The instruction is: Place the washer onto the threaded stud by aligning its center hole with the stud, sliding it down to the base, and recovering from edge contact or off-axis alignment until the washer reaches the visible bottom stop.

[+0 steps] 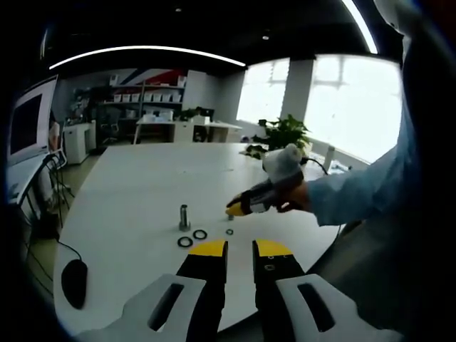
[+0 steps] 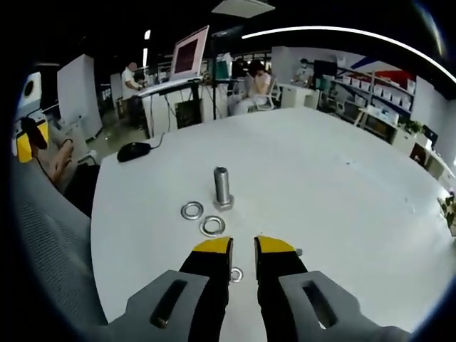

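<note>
A short threaded stud stands upright on the white table. Two larger washers lie flat just in front of it, seen as steel rings in the right gripper view. A small washer lies apart from them, on the table in the gap between my right gripper's jaws. My right gripper is open and low over it; in the left gripper view its yellow tip is held by a gloved hand. My left gripper is open and holds nothing.
A black mouse with its cable lies near the table's edge. A potted plant stands at the far side. A monitor and seated people are beyond the table. The person's blue sleeve reaches in from the right.
</note>
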`<state>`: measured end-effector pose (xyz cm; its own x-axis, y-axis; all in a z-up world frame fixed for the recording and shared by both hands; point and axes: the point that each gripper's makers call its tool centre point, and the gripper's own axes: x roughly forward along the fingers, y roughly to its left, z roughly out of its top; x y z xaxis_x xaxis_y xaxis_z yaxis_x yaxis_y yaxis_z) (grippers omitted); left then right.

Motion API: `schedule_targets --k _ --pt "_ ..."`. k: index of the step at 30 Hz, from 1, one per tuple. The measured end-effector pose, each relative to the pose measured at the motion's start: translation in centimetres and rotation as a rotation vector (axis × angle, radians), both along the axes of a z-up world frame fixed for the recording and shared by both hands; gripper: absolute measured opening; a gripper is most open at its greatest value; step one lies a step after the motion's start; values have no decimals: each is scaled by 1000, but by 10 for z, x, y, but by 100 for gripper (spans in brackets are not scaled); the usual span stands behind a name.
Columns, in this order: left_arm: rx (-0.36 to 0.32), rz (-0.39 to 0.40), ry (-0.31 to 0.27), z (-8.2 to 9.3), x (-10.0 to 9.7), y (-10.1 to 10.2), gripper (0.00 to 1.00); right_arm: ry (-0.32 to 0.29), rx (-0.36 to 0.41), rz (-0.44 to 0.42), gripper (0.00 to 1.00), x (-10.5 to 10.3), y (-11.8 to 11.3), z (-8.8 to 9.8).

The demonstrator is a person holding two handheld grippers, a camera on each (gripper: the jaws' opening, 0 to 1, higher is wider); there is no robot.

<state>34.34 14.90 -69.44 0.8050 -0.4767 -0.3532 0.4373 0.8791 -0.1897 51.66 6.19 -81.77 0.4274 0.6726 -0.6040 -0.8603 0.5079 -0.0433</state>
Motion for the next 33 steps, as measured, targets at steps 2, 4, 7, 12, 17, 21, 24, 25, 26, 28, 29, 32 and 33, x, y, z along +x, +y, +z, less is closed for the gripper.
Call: schedule_targets --k 2,4,7,12,17,21,24,25,26,28,29,32,33 --pt "0 2 -1 0 0 0 12 13 -12 6 15 -2 1 -6" --pt "-1 5 -3 1 0 1 12 31 -28 8 15 -5 0 -14" --pt "-1 6 -3 1 -1 1 12 51 -68 6 15 -9 -5 -26" --pt "1 3 0 1 -1 1 12 103 -86 -33 15 -11 -15 -42" --pt "1 3 2 0 -1 1 12 108 -99 -37 15 -11 -18 -48" --pt "2 0 4 0 -1 0 12 112 -90 -53 15 -9 -18 -50" --pt "2 1 3 -1 -2 1 11 119 -87 -63 15 -8 -19 -52" --pt "2 1 4 -1 -2 1 11 121 -89 -67 15 -7 -20 -53" --pt "2 1 4 -1 -2 1 11 113 -75 -73 15 -5 -20 -52" --pt "2 1 5 -1 -1 0 11 115 -82 -75 15 -2 -20 -53" --pt "2 0 5 -1 -1 0 11 114 -84 -74 14 -1 -19 -53" --pt "3 -3 6 -1 -1 0 11 70 -138 -5 8 -3 -15 -55" --pt "3 -3 7 -1 -1 0 11 85 -131 -18 8 -5 -14 -56"
